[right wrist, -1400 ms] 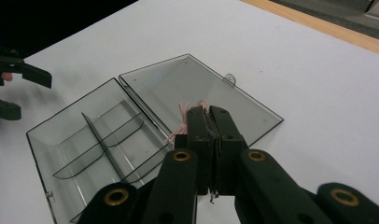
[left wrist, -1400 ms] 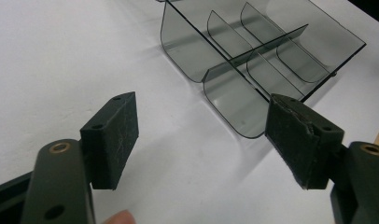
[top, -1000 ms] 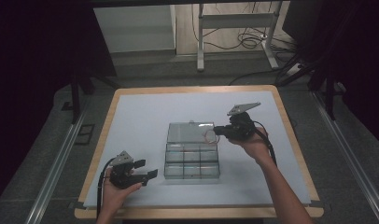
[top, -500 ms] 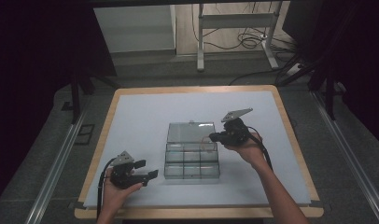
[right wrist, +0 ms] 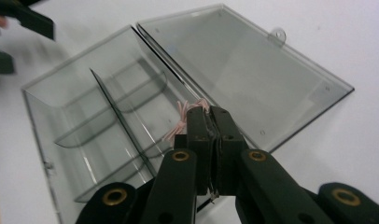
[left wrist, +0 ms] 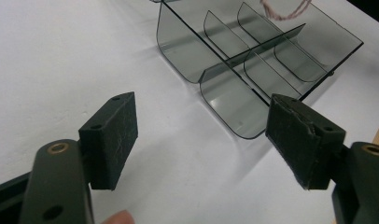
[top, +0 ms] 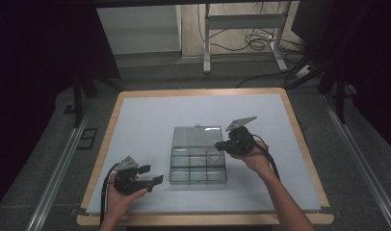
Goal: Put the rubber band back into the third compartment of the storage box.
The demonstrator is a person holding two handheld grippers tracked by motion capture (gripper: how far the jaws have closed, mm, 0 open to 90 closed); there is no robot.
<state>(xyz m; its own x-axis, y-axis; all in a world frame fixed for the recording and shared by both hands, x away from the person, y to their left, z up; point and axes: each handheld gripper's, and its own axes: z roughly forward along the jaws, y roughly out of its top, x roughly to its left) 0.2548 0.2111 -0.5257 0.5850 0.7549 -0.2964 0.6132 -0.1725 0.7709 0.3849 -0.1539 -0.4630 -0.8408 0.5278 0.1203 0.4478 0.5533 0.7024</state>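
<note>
Pink loop (right wrist: 180,119) mostly hidden – pinched behind right tongs (right wrist: 208,112).

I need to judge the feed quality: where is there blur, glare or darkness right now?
High view: lit table, dark surroundings. Left gripper view: sharp, soft shadows under the clear box. Right gripper view: the far gripper at top left is blurred; pale reflections on the open lid.

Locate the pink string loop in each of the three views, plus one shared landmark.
High view: the pink string loop hangs from the right gripper, over the clear divided box's right rear part.
Left gripper view: top edge, right of centre, above the box.
Right gripper view: centre, pinched at the jaw tips.
Shared landmark: the clear divided box.
</note>
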